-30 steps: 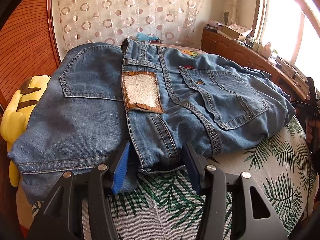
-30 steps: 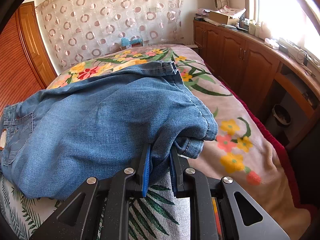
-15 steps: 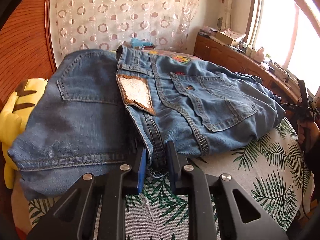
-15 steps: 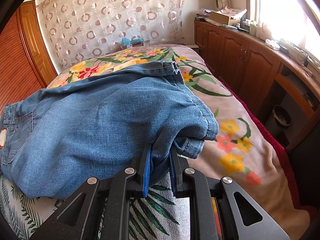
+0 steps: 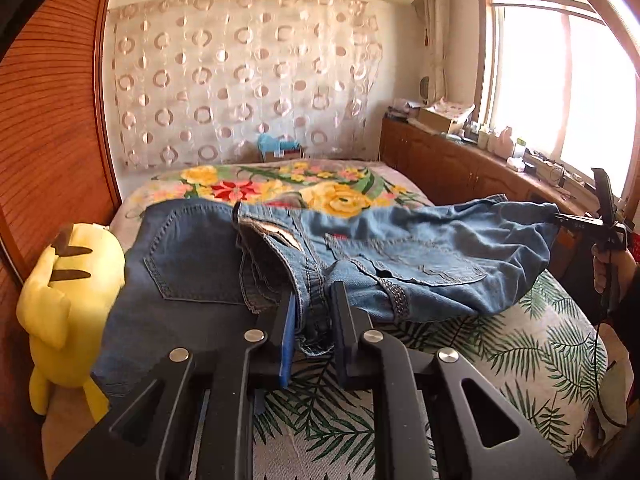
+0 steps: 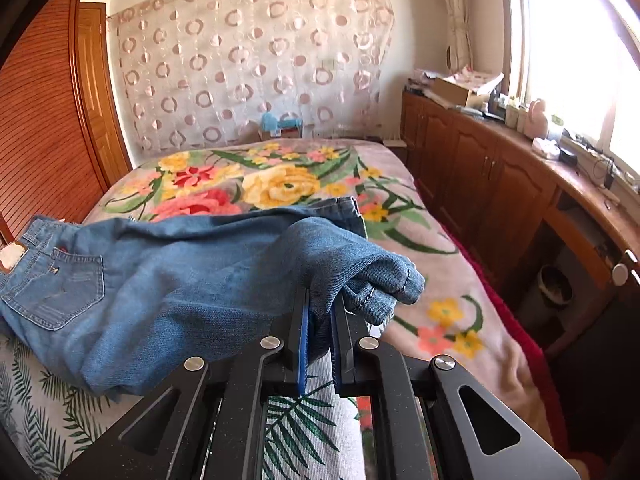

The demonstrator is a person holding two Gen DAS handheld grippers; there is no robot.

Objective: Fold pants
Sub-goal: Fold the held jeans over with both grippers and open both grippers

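Compared against the views from a second back. Left gripper then straddled the waistband edge with pads spread; now pinched on a bunched ridge of denim at the seat seam — closed further within the last half second, cloth plainly between the pads. Right gripper already clamped on the folded leg end a second ago, squeezed a little tighter since, denim wad spilling past the right pad.

Jeans no longer flat on the bed: near edge raised at both pinch points, middle sagging between them, far side and left back pocket resting on the blanket. Waist patch, flat and facing up earlier, now buckled into a fold. More floral blanket visible beyond the jeans than before — consistent with both ends lifted.

Right gripper also seen from the left wrist view at far right, held by a hand, denim stretched toward it. Yellow plush toy beside the jeans, unmoved.

Judgement: grasp phase finished, lift for a fold under way; both holds look secure. Risk: thick seam slipping from left pads.
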